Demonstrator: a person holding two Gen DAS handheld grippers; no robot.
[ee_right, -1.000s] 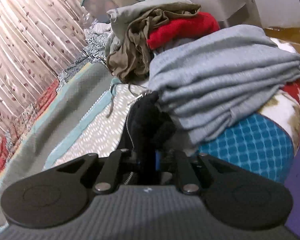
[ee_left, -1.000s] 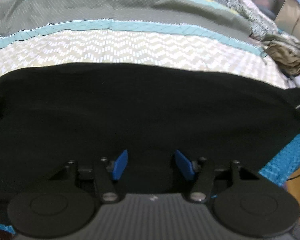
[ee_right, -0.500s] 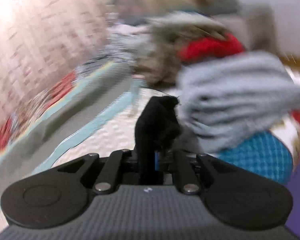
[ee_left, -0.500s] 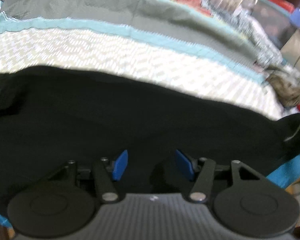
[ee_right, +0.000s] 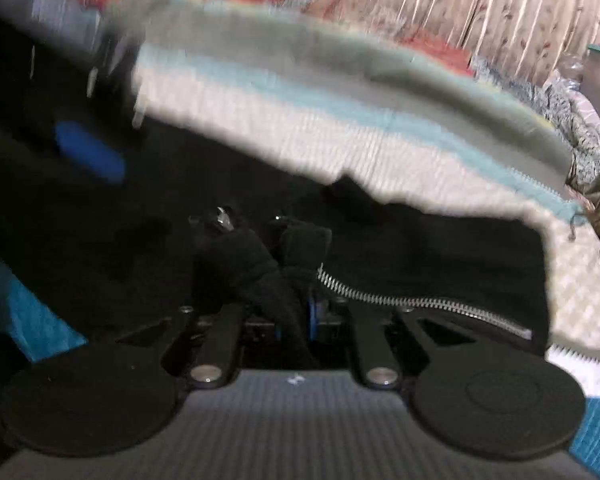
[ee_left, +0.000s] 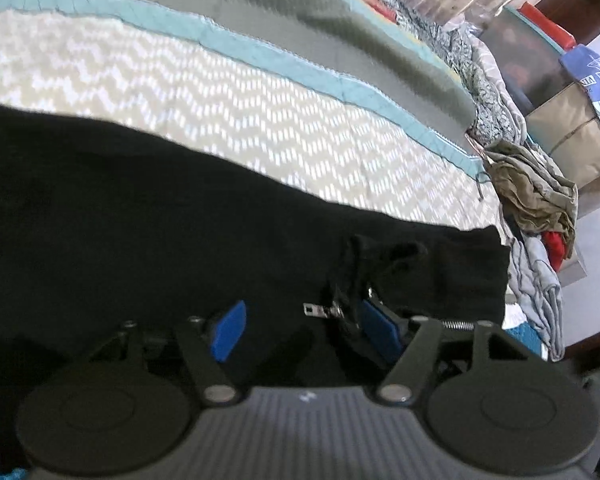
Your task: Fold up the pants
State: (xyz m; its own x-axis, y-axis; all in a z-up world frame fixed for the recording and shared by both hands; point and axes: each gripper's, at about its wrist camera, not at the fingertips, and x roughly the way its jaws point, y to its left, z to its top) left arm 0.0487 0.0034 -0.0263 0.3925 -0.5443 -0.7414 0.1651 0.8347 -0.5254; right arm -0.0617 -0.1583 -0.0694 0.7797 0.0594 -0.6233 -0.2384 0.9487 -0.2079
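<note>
The black pants [ee_left: 140,232] lie spread across the bed. My left gripper [ee_left: 300,330] is open just above them, its blue pads [ee_left: 230,330] apart with nothing between. In that view the right gripper's fingers hold a bunched black end of the pants [ee_left: 380,256] beside my right pad. My right gripper [ee_right: 284,300] is shut on a bunch of black pants fabric [ee_right: 256,264], next to a silver zipper [ee_right: 420,302]. The left gripper's blue pad [ee_right: 90,152] shows at upper left there, blurred.
The bedspread [ee_left: 220,100] has cream chevron, teal and grey bands. A pile of olive, red and grey clothes [ee_left: 536,200] sits at the bed's right end. Boxes and bags [ee_left: 572,132] stand beyond it. A curtain [ee_right: 460,8] hangs behind.
My right gripper has carried its end of the pants from the clothes pile leftward over the rest, close to the left gripper. My left gripper has turned right and stays open.
</note>
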